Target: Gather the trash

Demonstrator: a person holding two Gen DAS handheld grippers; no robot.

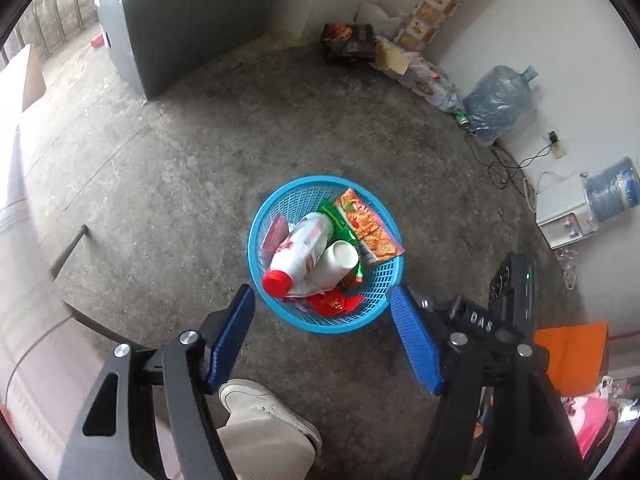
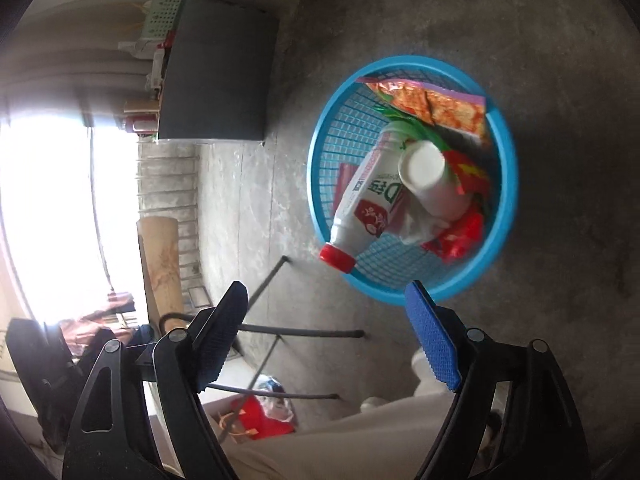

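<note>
A blue mesh basket (image 1: pixel 384 280) stands on the concrete floor, also in the right wrist view (image 2: pixel 504 160). In it lie a white bottle with a red cap (image 1: pixel 304 244) (image 2: pixel 368 200), a white paper cup (image 1: pixel 338 260) (image 2: pixel 428 180), an orange snack wrapper (image 1: pixel 366 224) (image 2: pixel 436 106), green and red wrappers (image 1: pixel 332 302). My left gripper (image 1: pixel 322 340) is open and empty, held above the basket's near rim. My right gripper (image 2: pixel 326 336) is open and empty, above the floor to the left of the basket.
A grey counter (image 1: pixel 180 32) stands at the back left. Bags and cardboard (image 1: pixel 396 60), water jugs (image 1: pixel 498 100) and a white dispenser (image 1: pixel 564 212) line the right wall. A table's black legs (image 2: pixel 264 276) and my shoe (image 1: pixel 260 404) are close by.
</note>
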